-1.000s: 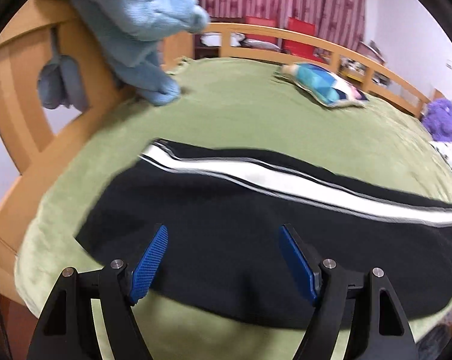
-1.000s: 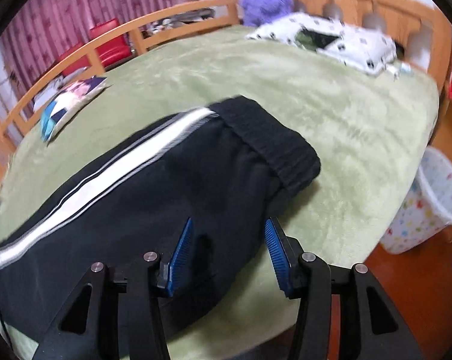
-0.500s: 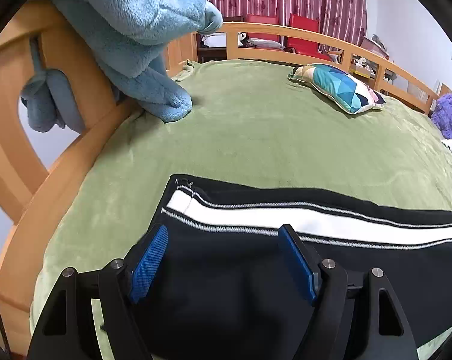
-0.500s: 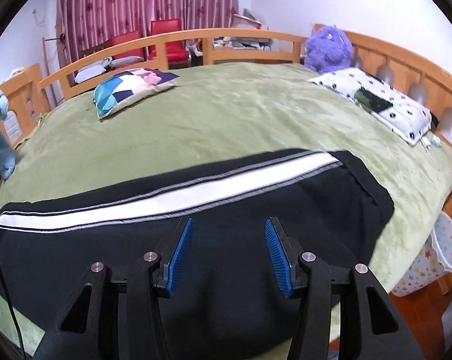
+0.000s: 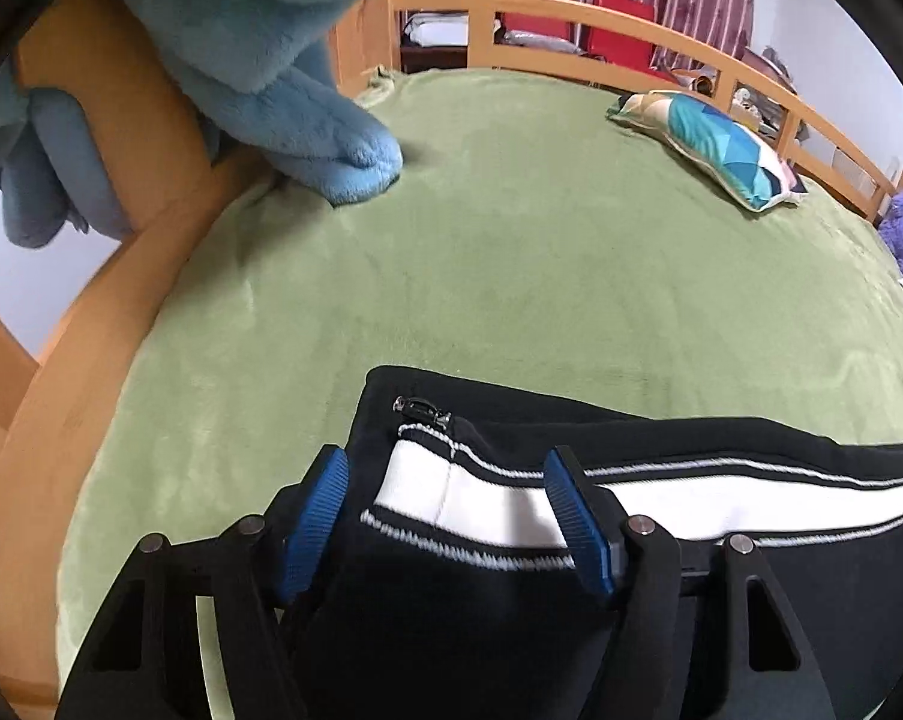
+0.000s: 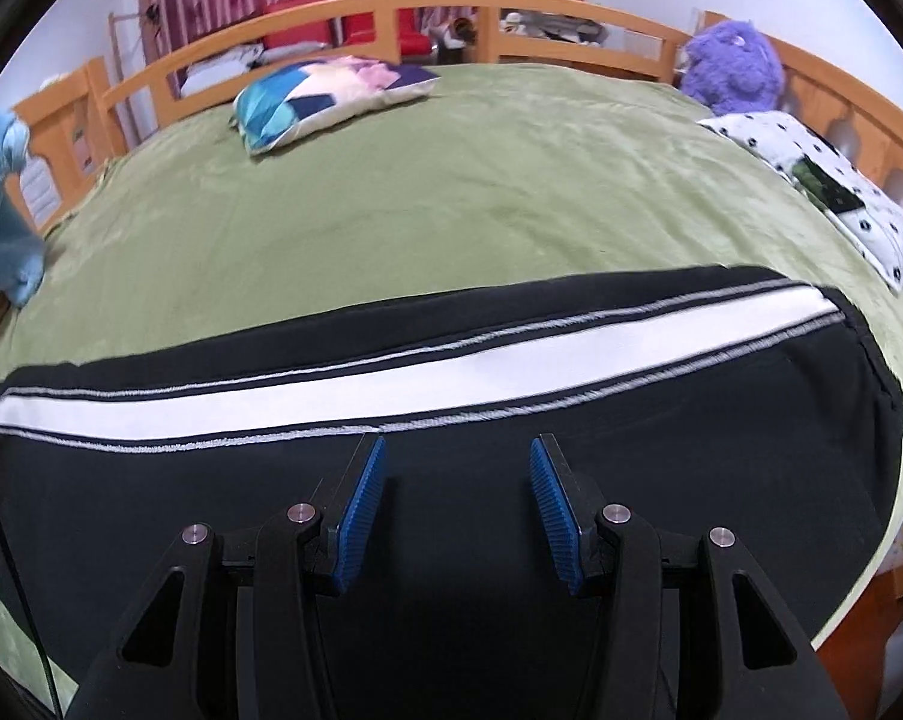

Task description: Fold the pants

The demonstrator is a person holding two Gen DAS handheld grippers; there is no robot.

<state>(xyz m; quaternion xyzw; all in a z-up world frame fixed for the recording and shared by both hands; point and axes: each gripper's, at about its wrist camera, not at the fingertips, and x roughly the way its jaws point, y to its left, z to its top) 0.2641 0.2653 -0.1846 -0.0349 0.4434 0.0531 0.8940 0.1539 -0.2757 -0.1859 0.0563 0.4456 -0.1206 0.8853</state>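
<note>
Black pants [image 6: 451,492] with a white side stripe [image 6: 391,384] lie flat along the near edge of a green bed [image 6: 451,192]. My left gripper [image 5: 445,480] is open over the leg cuff end of the pants [image 5: 469,540], its blue pads straddling the white stripe [image 5: 481,504] near a small zipper [image 5: 421,407]. My right gripper [image 6: 456,468] is open above the black fabric, just below the stripe. The waistband end [image 6: 871,372] lies at the right.
A light blue plush blanket [image 5: 283,60] hangs over the wooden bed rail [image 5: 91,312] at left. A colourful pillow [image 6: 325,90], a purple plush toy [image 6: 733,69] and a dotted white pillow [image 6: 823,186] lie on the bed. The rail rings the bed.
Both grippers have moved forward over the pants, staying open. The left one has shifted to the cuff end; the right one now faces the length of the pants instead of the waistband.
</note>
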